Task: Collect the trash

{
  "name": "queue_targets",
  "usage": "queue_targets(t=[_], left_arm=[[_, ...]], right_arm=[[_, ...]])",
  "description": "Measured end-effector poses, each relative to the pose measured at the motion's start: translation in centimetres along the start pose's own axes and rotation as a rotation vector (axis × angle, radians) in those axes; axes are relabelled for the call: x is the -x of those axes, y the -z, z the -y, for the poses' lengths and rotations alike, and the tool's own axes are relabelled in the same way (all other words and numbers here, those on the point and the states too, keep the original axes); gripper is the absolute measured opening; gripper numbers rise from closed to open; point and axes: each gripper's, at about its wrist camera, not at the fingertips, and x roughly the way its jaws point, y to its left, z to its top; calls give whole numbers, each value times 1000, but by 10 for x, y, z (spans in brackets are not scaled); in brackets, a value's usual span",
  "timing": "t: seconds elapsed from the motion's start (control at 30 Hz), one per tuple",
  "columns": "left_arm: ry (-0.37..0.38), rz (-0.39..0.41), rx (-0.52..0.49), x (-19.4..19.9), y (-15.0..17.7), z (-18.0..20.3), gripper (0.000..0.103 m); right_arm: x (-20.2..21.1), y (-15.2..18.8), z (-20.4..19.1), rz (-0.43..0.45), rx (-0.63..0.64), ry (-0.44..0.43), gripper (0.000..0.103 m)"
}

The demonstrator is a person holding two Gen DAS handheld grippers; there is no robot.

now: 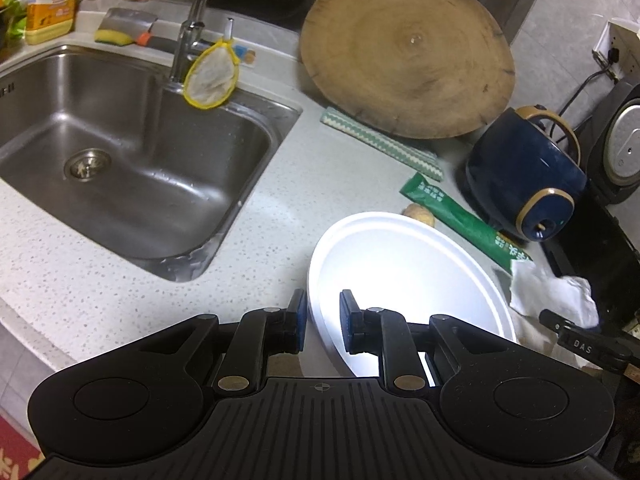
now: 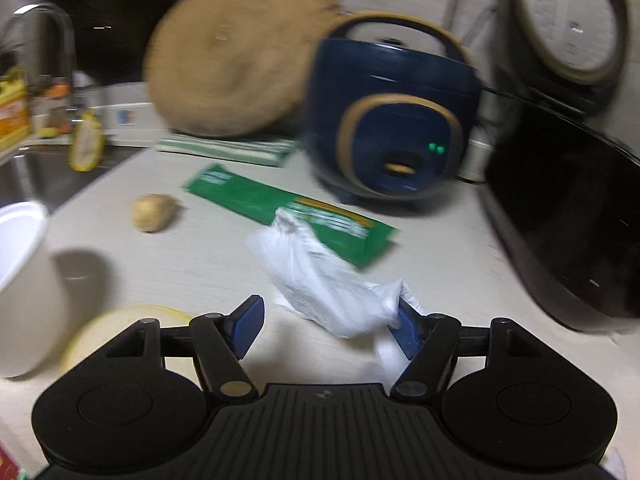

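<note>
On counter, left tool (image 1: 323,322) gripping white bowl (image 1: 400,264) rim

Counted items on your kitchen counter.
You have one white bowl (image 1: 408,280), one crumpled tissue (image 2: 324,284), one green wrapper (image 2: 280,208), one potato (image 2: 153,212), one round chopping board (image 1: 408,48), two rice cookers.

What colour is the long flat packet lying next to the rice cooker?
Green with white print, the long packet shows sharpest in the left wrist view.
</note>
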Motion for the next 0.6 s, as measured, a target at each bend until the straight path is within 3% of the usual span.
queue_targets(t=[0.1,0.13,0.23,0.5,0.57,0.6], left_arm=[[0,0,3,-1,0,0,20],[1,0,4,-1,0,-1,20],[2,1,7,-2,0,0,20],[-5,2,-13,2,1,4,20],[-8,-1,-17,3,2,5,20],[-9,-2,-18,3,2,4,20]], right_arm=[[4,3,1,32,8,75,71],[4,2,2,39,5,75,77],[-4,-3,4,36,-44,40,80],[-66,-16,1,-131,-180,-61,82],[-65,-17,-3,-110,-183,-61,77],[-64,-18,-4,-108,-186,-91,62]])
